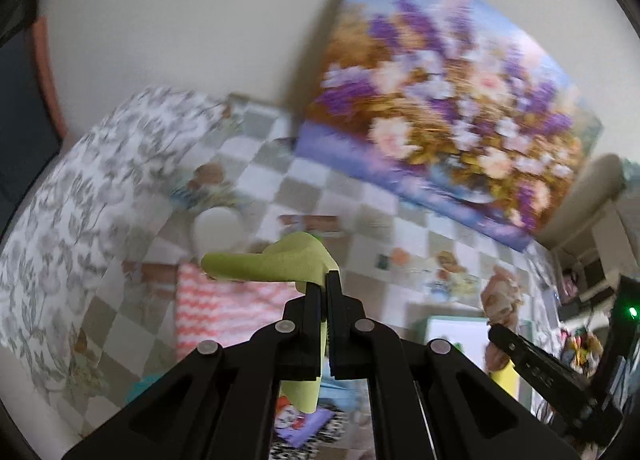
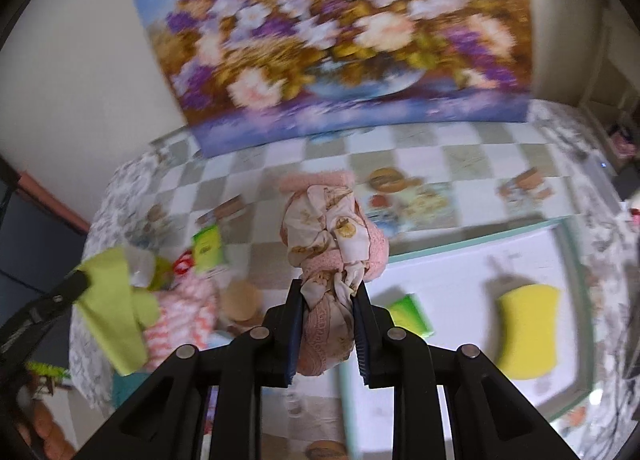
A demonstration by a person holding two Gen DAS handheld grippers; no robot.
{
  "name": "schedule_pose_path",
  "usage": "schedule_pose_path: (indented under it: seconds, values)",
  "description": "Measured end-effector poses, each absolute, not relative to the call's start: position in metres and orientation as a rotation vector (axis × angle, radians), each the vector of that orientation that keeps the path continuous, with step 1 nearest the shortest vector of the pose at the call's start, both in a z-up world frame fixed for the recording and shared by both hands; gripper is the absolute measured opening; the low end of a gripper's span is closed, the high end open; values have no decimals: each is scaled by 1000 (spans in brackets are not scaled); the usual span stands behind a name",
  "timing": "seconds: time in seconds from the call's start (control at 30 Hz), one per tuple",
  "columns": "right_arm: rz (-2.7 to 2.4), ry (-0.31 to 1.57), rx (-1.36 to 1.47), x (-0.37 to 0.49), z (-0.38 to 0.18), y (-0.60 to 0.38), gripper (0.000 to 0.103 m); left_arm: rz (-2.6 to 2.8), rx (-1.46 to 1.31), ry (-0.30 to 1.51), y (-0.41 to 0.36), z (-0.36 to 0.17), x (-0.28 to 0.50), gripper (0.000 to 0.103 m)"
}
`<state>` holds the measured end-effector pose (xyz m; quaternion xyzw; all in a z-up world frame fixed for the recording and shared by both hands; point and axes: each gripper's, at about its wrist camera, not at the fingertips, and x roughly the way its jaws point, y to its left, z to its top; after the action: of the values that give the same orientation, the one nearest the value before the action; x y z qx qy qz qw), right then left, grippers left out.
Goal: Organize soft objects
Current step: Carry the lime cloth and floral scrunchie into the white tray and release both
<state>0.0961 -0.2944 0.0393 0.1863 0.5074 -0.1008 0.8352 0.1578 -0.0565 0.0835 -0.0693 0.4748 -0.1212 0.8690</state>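
Note:
My left gripper (image 1: pixel 323 280) is shut on a lime green cloth (image 1: pixel 276 260) and holds it above the table; the cloth also shows at the left of the right wrist view (image 2: pixel 114 312). My right gripper (image 2: pixel 328 292) is shut on a bundle of pink and cream patterned fabric (image 2: pixel 328 228), lifted above the table; the bundle also shows in the left wrist view (image 1: pixel 502 296). A white tray with a teal rim (image 2: pixel 452 248) lies at the right and holds a yellow sponge (image 2: pixel 528 328) and a green sponge (image 2: pixel 412 314).
A pink zigzag cloth (image 1: pixel 224 308) lies below the left gripper on the checkered tablecloth (image 1: pixel 340 188). A green packet (image 2: pixel 208 248) and a round tan thing (image 2: pixel 240 300) lie near it. A floral painting (image 2: pixel 340 32) leans on the wall behind.

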Motion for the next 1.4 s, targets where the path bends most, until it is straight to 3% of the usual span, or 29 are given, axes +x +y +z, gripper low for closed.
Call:
schedule_pose_path:
  seconds: [0.23, 0.53, 0.93, 1.0, 1.03, 1.07, 1.13, 1.2, 1.3, 1.4]
  values:
    - [-372, 1075, 415, 69, 40, -358, 24, -451, -24, 1019, -142, 82, 123, 2]
    - [-523, 1114, 506, 30, 13, -429, 24, -665, 137, 1132, -249, 40, 80, 2]
    - [-484, 1202, 534, 33, -25, -431, 27, -637, 224, 1289, -279, -26, 73, 2]
    - [-484, 1202, 527, 34, -23, -429, 27, -630, 212, 1281, -276, -23, 76, 6]
    - [-487, 1205, 521, 34, -22, -428, 28, -628, 205, 1279, -274, -20, 77, 18]
    - [-492, 1207, 517, 35, -22, -428, 30, -624, 197, 1276, -272, -18, 78, 40]
    - [-502, 1211, 512, 35, -20, -427, 40, -606, 185, 1262, -268, -12, 81, 57]
    - [-508, 1215, 508, 36, -19, -427, 55, -596, 183, 1252, -266, -8, 83, 57]
    - [-507, 1209, 505, 37, -17, -426, 55, -565, 182, 1242, -260, -2, 89, 59]
    - [-504, 1201, 499, 39, -11, -423, 56, -520, 177, 1223, -247, 4, 97, 70]
